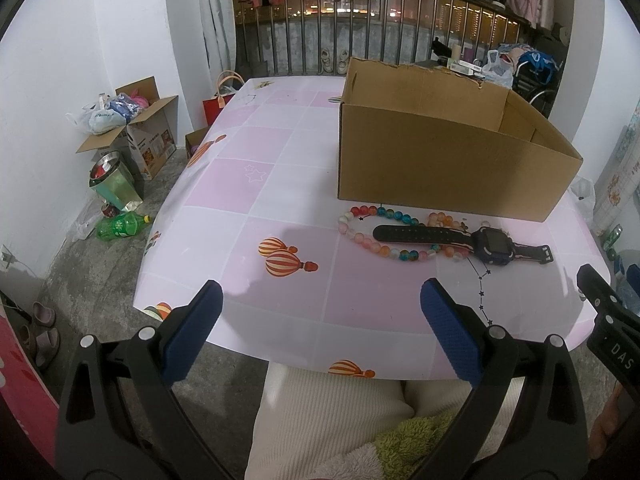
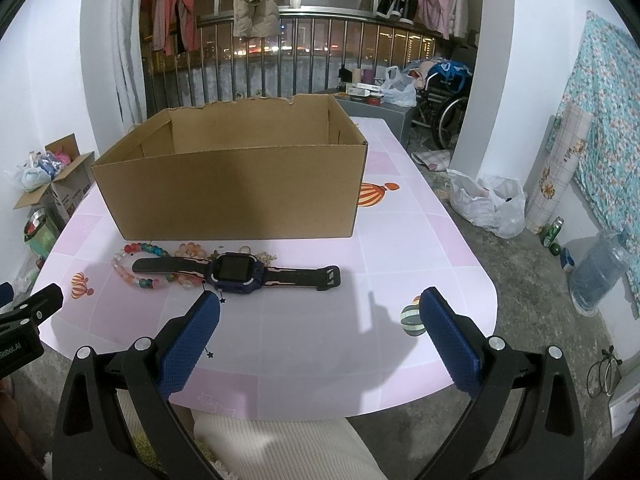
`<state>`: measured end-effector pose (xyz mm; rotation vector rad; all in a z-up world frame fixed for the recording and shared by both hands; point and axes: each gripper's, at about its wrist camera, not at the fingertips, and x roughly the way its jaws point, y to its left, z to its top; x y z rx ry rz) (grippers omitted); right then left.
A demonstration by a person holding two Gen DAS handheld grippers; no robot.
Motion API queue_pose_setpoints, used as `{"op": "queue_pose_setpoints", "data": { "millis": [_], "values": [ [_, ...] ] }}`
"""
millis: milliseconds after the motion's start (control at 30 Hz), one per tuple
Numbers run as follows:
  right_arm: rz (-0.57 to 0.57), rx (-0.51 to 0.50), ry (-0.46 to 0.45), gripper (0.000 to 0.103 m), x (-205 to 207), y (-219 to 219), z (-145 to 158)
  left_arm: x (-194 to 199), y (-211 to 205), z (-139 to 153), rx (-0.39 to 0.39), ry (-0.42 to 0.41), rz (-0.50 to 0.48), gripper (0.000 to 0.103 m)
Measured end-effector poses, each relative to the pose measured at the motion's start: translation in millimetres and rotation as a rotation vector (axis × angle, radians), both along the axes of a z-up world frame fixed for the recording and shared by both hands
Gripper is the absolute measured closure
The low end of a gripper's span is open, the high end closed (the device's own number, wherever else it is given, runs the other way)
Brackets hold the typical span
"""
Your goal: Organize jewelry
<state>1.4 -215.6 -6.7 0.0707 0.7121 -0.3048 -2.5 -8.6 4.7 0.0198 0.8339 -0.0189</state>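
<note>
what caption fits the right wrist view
Open right gripper faces a smartwatch overlapping a bead bracelet before a cardboard box.

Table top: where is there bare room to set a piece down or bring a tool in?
Free: the wide stretch left of the cardboard box, out to the table edge, and the near strip between the watch and both open tools, left tool and right tool. Crowded: the narrow band before the box, where the bead bracelet and watch overlap.

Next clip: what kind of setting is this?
Probably a lived-in home, by an enclosed balcony: clothes hang above a metal railing, a wheelchair sits in the corner, and a cartoon-patterned tablecloth covers the table.
</note>
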Motion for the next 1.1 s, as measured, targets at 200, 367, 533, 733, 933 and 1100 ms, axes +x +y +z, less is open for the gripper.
{"op": "queue_pose_setpoints", "data": {
  "millis": [200, 367, 533, 733, 933, 1100],
  "values": [
    [0.0, 0.0, 0.0, 0.006, -0.1, 0.2, -0.2, 0.0, -0.1, 0.0, 0.0, 0.0, -0.001, 0.007],
    [0.0, 0.0, 0.0, 0.006, 0.0, 0.1, -0.8, 0.2, 0.9, -0.6, 0.001, 0.0, -0.001, 0.007],
    [-0.001, -0.001, -0.001, 0.006, -0.3, -0.1, -0.9, -0.5, -0.9, 0.3, 0.001, 0.0, -0.002, 0.007],
    [-0.001, 0.0, -0.001, 0.006, -0.7, -0.6, -0.9, 0.4, 1.8, -1.0, 0.0, -0.001, -0.001, 0.007],
    [-0.002, 0.0, -0.001, 0.006, -1.0, -1.2, -1.1, -0.3, -0.6, 0.0, 0.001, 0.0, -0.002, 0.007],
    [-0.002, 0.002, 0.002, 0.006, -1.3, -1.7, -1.3, 0.1, 0.2, -0.3, 0.0, 0.0, -0.001, 0.007]
  ]
}}
